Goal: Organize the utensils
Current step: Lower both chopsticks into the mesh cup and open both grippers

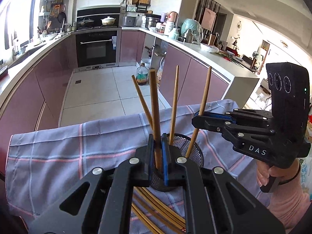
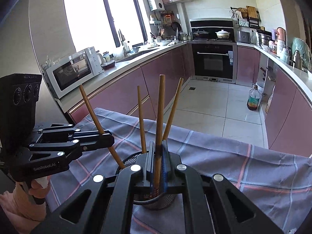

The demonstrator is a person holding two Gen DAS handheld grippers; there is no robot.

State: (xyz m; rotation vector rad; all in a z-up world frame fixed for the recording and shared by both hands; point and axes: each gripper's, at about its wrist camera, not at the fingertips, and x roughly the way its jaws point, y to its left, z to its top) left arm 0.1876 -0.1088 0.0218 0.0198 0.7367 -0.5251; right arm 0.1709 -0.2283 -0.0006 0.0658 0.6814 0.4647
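Both my tools are clamped on a chopstick apiece. The left gripper (image 1: 157,146) pinches one chopstick (image 1: 155,105) and the right gripper (image 2: 158,156) another (image 2: 160,105), each standing nearly upright with its low end already inside the mesh cup (image 1: 192,152) directly under my fingertips. Loose chopsticks (image 1: 156,212) lie on the cloth (image 1: 58,156) nearer me.

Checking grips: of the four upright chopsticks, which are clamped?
Two: left hand-held gripper clamps one; right hand-held gripper clamps one. The other two stand free.
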